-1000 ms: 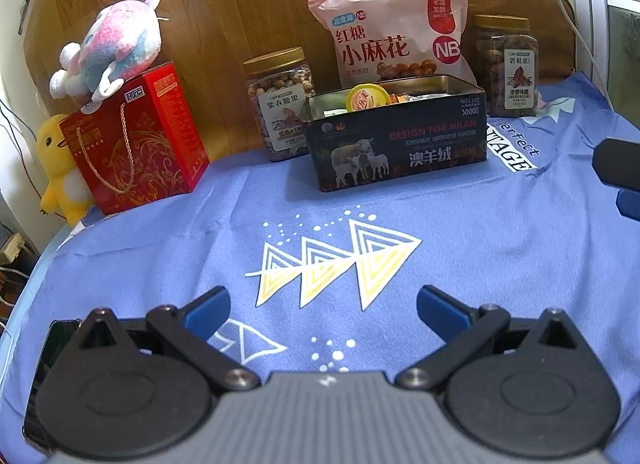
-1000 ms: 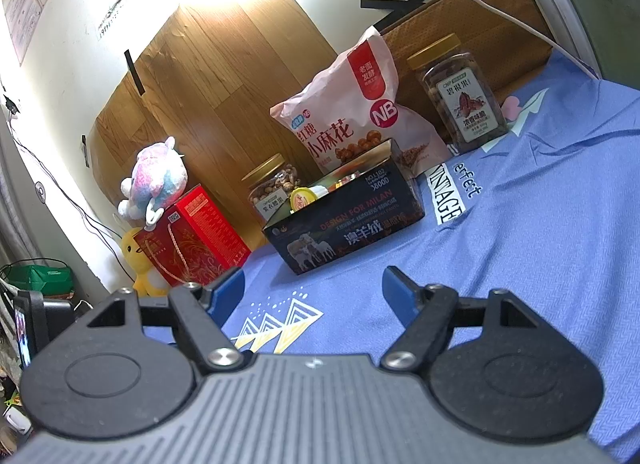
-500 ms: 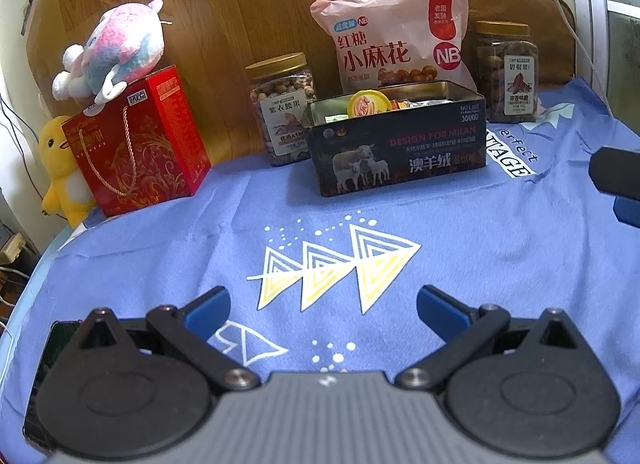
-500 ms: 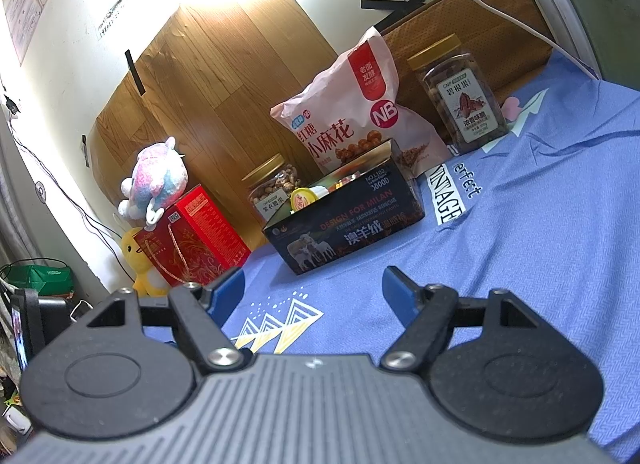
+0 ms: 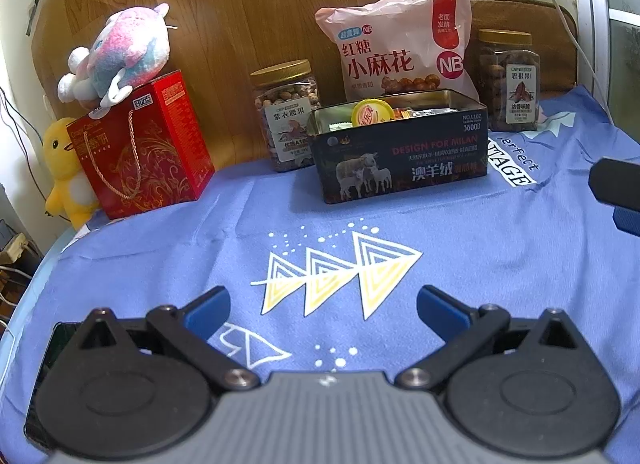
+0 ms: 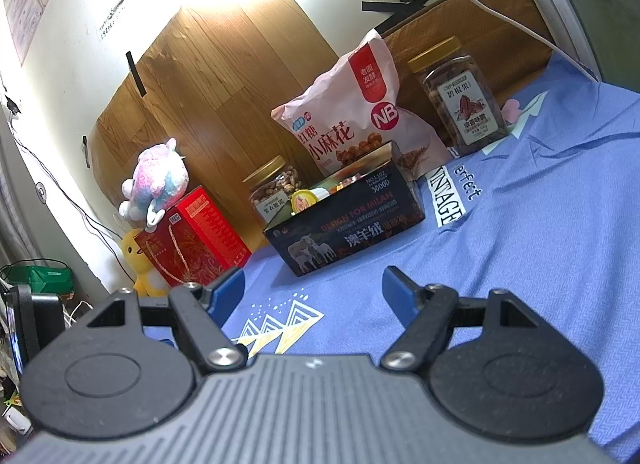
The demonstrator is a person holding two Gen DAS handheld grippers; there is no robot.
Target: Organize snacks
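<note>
A dark tin box (image 5: 400,156) printed with sheep stands open at the back of the blue cloth (image 5: 460,284), with small snacks inside, a yellow round cup (image 5: 370,112) on top. Behind it stand a pink snack bag (image 5: 400,52) and two gold-lidded nut jars, one to the left (image 5: 286,116) and one to the right (image 5: 510,80). The box (image 6: 344,232), bag (image 6: 352,116) and jars also show in the right wrist view. My left gripper (image 5: 323,306) is open and empty over the cloth. My right gripper (image 6: 314,288) is open and empty, its tip at the left view's right edge (image 5: 616,192).
A red gift box (image 5: 140,144) stands at the back left with a pink plush toy (image 5: 116,56) on top and a yellow plush duck (image 5: 66,168) beside it. A wooden board (image 5: 240,16) backs the table. A dark phone (image 5: 48,364) lies at the front left edge.
The left gripper has drawn back a little, so the tin box and jars look lower and smaller. The right gripper has barely moved. Both stay open.
</note>
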